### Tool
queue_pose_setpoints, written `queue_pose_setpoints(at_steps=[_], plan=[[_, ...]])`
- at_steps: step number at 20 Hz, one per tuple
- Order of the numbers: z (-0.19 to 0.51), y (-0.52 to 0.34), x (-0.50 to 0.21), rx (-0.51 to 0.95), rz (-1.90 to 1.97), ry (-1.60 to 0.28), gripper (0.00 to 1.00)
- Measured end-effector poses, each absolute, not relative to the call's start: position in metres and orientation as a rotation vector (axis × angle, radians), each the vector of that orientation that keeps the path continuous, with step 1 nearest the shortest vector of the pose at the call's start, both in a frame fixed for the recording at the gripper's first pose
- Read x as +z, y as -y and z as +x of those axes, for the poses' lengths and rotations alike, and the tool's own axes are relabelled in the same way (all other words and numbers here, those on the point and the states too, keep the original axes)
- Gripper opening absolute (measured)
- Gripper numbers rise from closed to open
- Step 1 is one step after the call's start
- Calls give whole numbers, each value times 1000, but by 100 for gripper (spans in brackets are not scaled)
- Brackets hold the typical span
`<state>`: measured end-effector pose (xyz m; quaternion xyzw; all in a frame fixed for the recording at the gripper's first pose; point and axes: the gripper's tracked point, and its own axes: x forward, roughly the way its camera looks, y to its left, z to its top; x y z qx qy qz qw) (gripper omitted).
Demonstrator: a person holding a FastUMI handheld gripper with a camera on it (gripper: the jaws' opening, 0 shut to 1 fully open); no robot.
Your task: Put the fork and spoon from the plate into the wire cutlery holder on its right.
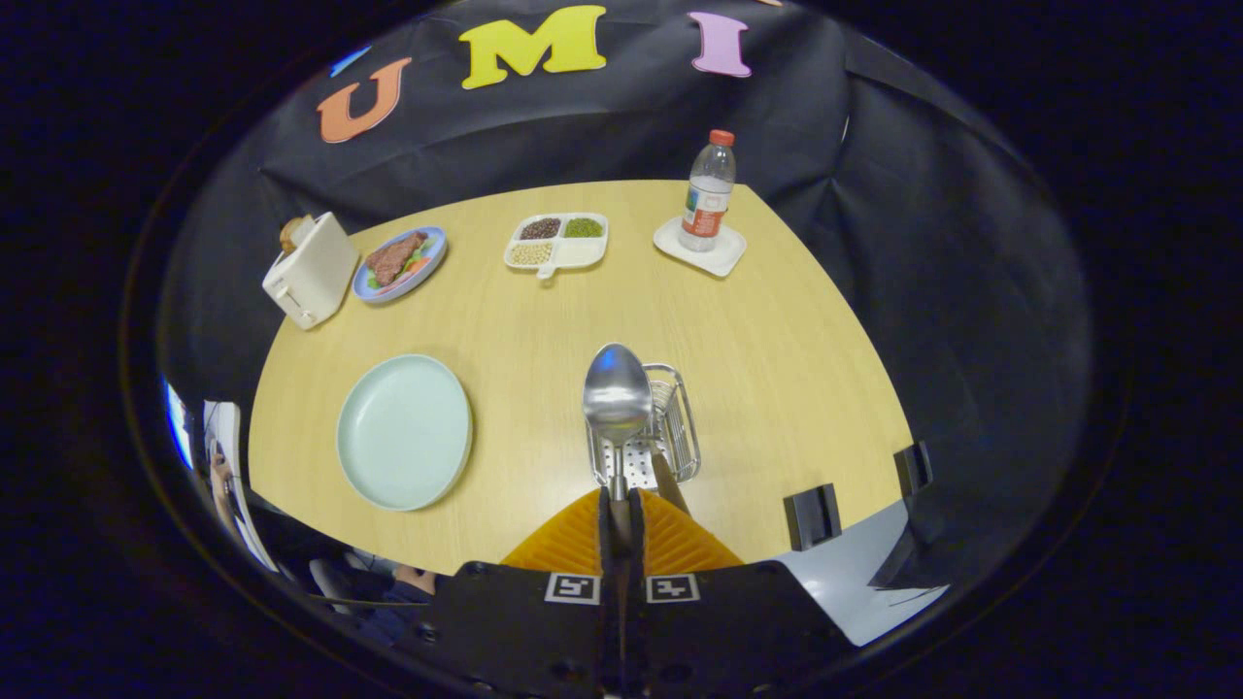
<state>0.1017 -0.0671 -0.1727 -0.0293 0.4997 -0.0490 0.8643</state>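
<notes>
My gripper (620, 507) is shut on the handle of a metal spoon (617, 396), whose bowl sticks up ahead of the fingers. Directly under the spoon and just beyond the fingertips lies the wire cutlery holder (670, 427) on the wooden table (757, 359). A brown handle, partly hidden by the right finger, leans in the holder by its near edge. To the left of the holder sits the pale green plate (404, 431), with nothing on it.
At the table's far side stand a white toaster (309, 270), a blue plate with food (400, 262), a divided white tray of beans (556, 242) and a water bottle (708, 191) on a white coaster. Two black clamps (812, 515) grip the near right edge.
</notes>
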Motion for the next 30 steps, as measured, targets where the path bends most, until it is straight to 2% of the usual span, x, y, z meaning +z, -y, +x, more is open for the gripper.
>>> queue_pose_setpoints(at_steps=[8,10,13,15,16,17,20,24,29,30], plan=[[118,82,-173,-145,-89,-1001,6],[116,82,-172,-145,-86,-1000,12],[116,79,-170,-141,-66,-987,15],[120,81,-162,-164,-77,-926,21],[121,81,-158,-173,-90,-891,28],[122,80,-151,-180,-106,-853,28],[116,65,-126,-171,-94,-736,38],[99,35,-92,-142,-36,-546,60],[61,8,-60,-108,-122,-343,99],[48,-1,-54,-102,-138,-299,98]])
